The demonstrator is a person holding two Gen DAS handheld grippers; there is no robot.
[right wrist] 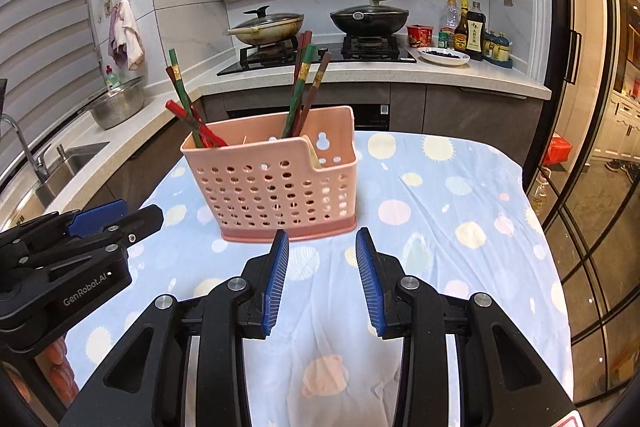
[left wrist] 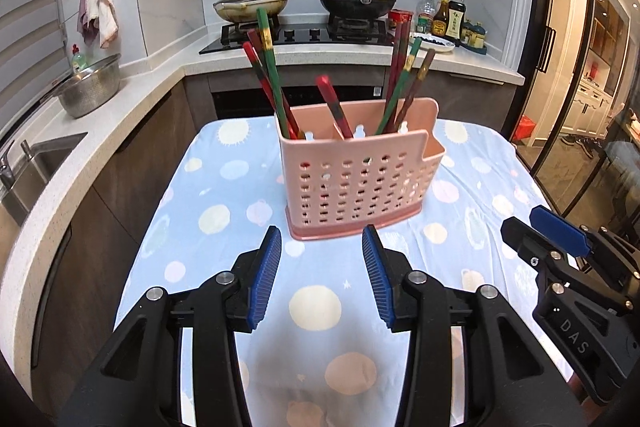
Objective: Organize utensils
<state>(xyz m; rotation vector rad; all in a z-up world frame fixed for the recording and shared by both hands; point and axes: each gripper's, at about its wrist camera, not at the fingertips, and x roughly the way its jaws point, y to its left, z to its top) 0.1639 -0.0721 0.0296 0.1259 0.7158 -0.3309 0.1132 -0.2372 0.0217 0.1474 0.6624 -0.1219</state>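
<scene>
Claws both stand apart and empty: the left claw [left wrist: 322,239] and the right claw [right wrist: 322,241] hang side by side above the spotted cloth [left wrist: 224,195] on the bench, each aimed at the near wall of the pink perforated utensil holder [left wrist: 360,183]. Red and green chopsticks [left wrist: 268,67] stand tilted in the holder's compartments, grouped at its left, middle and right. Behind the holder, two lidded pans [right wrist: 370,17] sit on the stove.
</scene>
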